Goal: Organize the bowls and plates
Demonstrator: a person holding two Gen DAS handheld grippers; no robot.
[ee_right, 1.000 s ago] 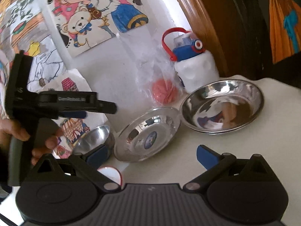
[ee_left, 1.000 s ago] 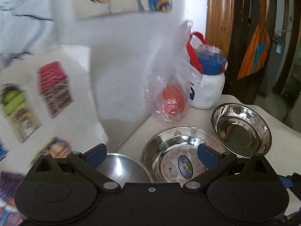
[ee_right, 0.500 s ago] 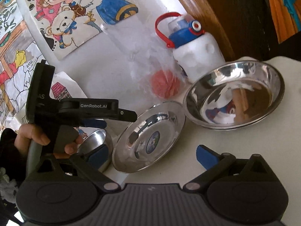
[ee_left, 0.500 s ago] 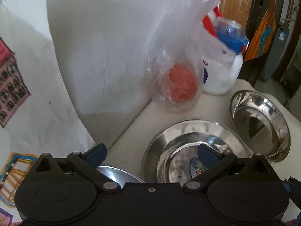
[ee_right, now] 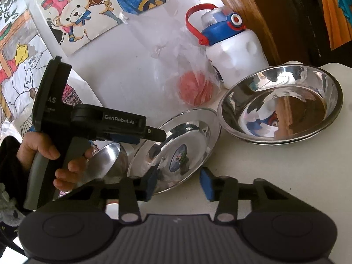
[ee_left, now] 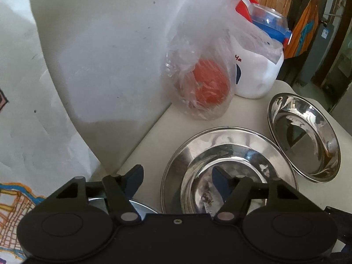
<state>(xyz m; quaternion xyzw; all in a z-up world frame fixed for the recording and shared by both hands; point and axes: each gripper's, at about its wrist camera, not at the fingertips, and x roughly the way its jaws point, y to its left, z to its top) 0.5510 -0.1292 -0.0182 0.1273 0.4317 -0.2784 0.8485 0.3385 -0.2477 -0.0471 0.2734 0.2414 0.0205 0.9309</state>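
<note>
White tabletop (ee_right: 275, 176) carries a steel plate (ee_right: 176, 149) (slick, stiff, probably light); right gripper (ee_right: 178, 183), jaws spread, should pinch its near rim.

Pale table (ee_right: 297, 176) carries steel plate (ee_right: 176, 149), deep bowl (ee_right: 283, 103), small bowl (ee_right: 110, 162); bagged, perhaps tomato (ee_left: 209, 85); bottle (ee_right: 235, 50).

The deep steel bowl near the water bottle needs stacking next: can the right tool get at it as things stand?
Probably yes: the right tool is open, and bare table lies between it and the deep bowl.
</note>
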